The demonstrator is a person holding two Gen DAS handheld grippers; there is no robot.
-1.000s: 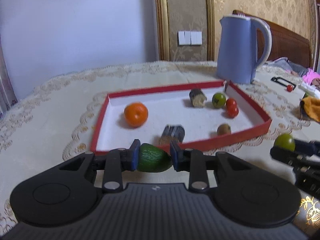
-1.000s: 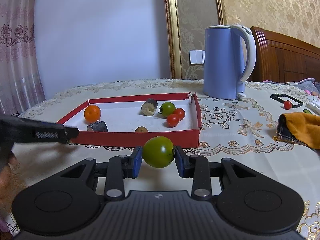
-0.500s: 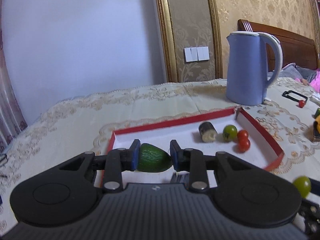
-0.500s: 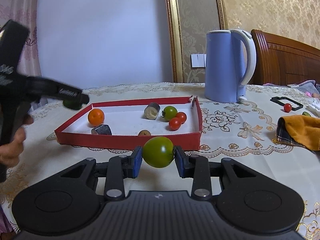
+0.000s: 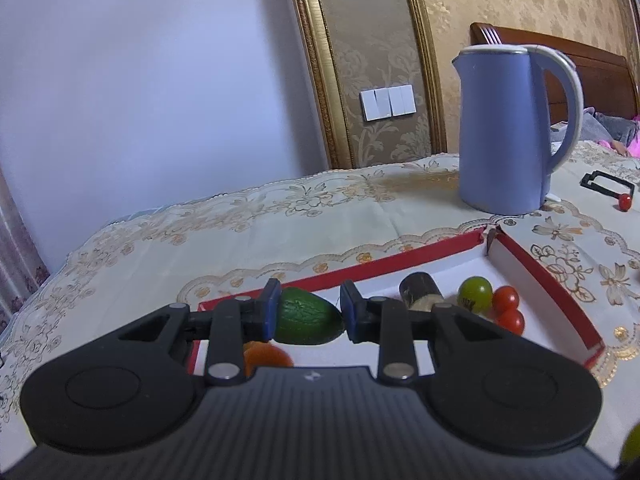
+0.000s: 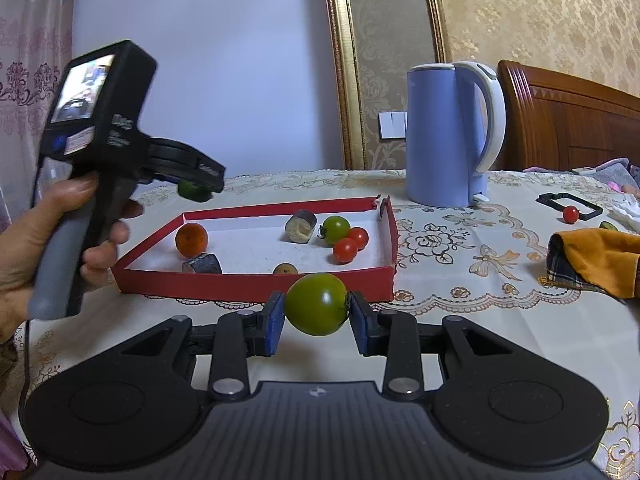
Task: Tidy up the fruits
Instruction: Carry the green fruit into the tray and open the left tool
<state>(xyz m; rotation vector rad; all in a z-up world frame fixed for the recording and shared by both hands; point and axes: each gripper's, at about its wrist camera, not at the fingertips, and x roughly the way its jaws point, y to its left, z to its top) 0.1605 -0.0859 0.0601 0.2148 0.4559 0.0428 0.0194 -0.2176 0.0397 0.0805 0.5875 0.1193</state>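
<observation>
Both views evenly lit, soft diffuse light, slightly dim w/ cool cast on wall (image 5: 140, 80). Shadows under tray fruit faint. Mild sheen on kettle (image 6: 444, 140). Strong fisheye bend at edges; gold frame (image 5: 320, 60) bows. Left gripper (image 6: 200, 184) motion-blurred in right view

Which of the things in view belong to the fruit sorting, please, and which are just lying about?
Job: red tray, avocado in left gripper, green tomato in right gripper, orange, cherry tomatoes.
Lying about: kettle, orange cloth, black frame.
</observation>
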